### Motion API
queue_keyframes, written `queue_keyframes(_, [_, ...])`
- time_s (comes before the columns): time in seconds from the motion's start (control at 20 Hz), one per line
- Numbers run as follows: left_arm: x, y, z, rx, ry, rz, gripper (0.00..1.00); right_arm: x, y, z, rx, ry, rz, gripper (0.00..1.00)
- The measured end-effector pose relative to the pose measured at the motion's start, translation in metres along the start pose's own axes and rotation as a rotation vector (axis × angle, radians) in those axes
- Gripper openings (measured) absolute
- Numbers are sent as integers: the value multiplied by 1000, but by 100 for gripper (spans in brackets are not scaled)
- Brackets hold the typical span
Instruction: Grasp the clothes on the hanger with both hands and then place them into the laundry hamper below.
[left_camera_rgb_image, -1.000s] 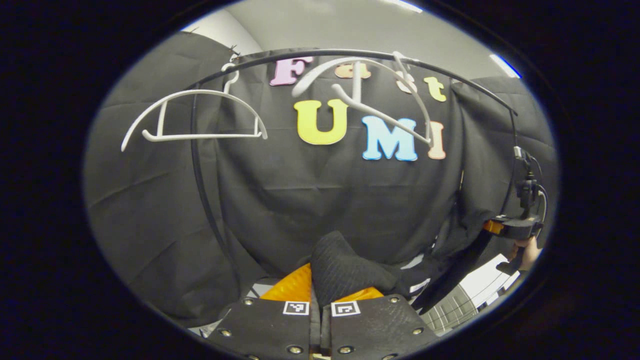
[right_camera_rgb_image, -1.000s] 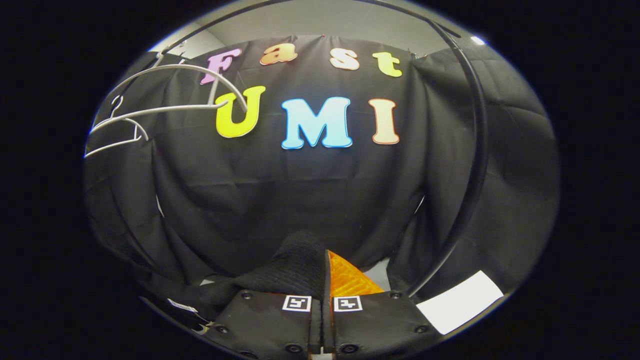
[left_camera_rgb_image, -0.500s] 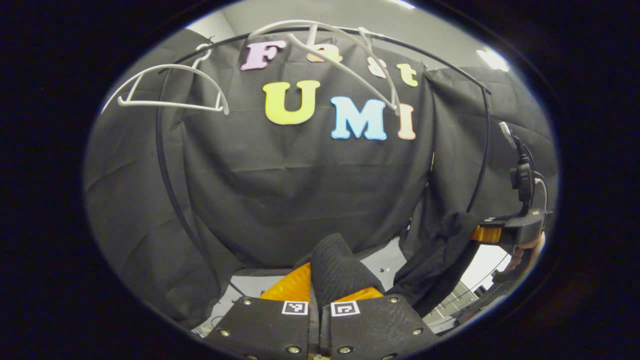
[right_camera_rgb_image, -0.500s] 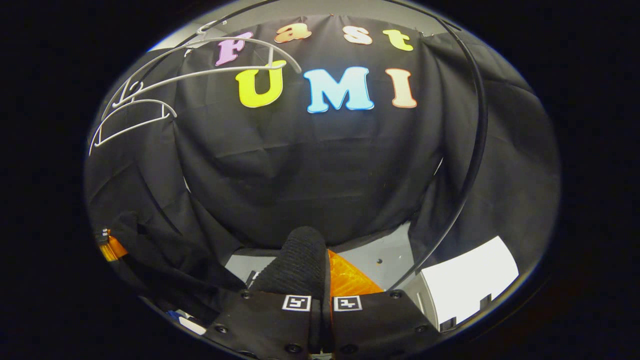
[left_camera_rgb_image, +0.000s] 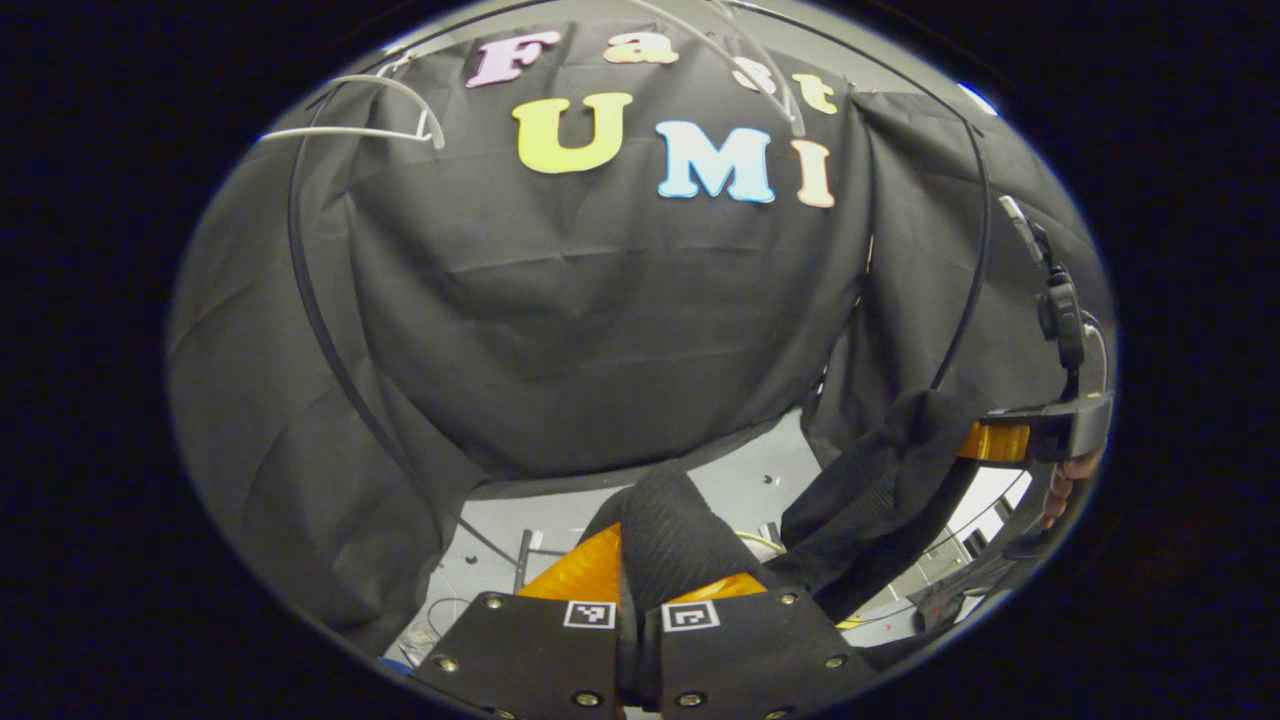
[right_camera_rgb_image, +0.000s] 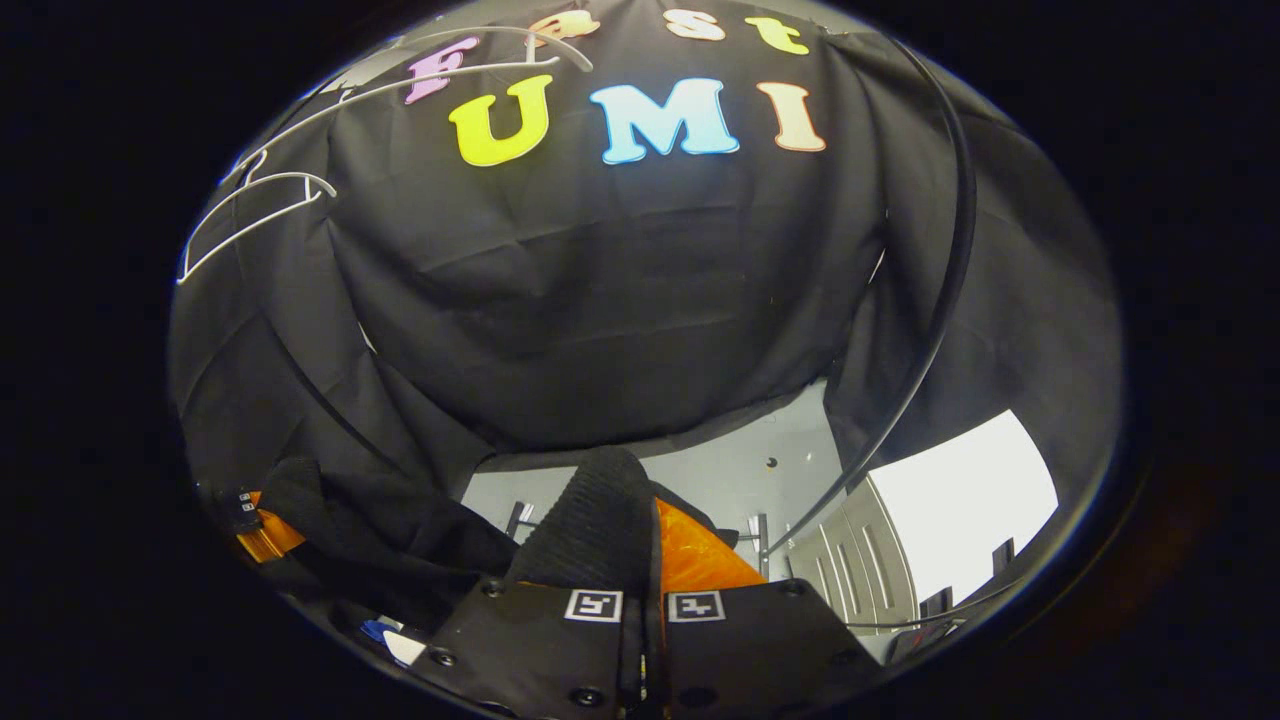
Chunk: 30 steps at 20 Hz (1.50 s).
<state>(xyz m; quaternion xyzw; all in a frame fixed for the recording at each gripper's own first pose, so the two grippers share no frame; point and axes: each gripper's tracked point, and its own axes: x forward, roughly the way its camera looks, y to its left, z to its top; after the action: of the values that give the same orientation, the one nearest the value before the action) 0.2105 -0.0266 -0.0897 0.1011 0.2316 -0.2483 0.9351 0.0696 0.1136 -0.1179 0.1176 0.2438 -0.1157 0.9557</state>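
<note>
A black ribbed garment (left_camera_rgb_image: 668, 535) is pinched between the orange fingers of my left gripper (left_camera_rgb_image: 640, 590), which is shut on it. The cloth runs off to the right as a dark fold (left_camera_rgb_image: 880, 480) up to my right gripper (left_camera_rgb_image: 1000, 441), held by a hand at the edge. In the right gripper view my right gripper (right_camera_rgb_image: 645, 570) is shut on the same garment (right_camera_rgb_image: 595, 520), which sags left to the left gripper (right_camera_rgb_image: 262, 535). Bare white hangers (left_camera_rgb_image: 350, 115) (right_camera_rgb_image: 250, 215) hang on the black rail high up.
The rack's black curved tube (left_camera_rgb_image: 310, 300) (right_camera_rgb_image: 940, 300) arcs overhead and down both sides. Grey floor (left_camera_rgb_image: 740, 485) (right_camera_rgb_image: 760, 470) shows under the wall cloth. A white panel (right_camera_rgb_image: 960, 490) and a pale slatted container (right_camera_rgb_image: 850, 580) sit at the lower right.
Both grippers have come down with the garment: the hangers and rail have slid toward the top of both views, and more floor shows below the wall cloth.
</note>
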Motion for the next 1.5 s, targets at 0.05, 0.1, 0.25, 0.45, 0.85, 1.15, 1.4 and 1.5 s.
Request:
queue_keyframes(0.05, [2,0,-3,-4,8,2,2,2,3,-2,-8,13,3,3])
queue_keyframes(0.1, [5,-1,-5,-7,15,-1,2,3,6,-4,-18,25,9,3])
queue_keyframes(0.25, [13,-4,-14,-16,31,-10,3,10,13,-9,-57,58,18,5])
queue_keyframes(0.45, [27,-4,-37,-15,109,-23,1,17,23,-28,-79,132,39,4])
queue_keyframes(0.85, [44,0,-68,-67,202,-21,63,22,57,-79,-114,326,151,55])
queue_keyframes(1.15, [34,14,-63,-78,178,21,93,14,34,-58,-91,261,121,98])
queue_keyframes(1.4, [3,11,-37,-61,84,54,94,-1,1,-31,-63,146,95,98])
queue_keyframes(1.5, [-15,5,-15,-48,27,87,94,-10,-17,-16,-60,90,87,98])
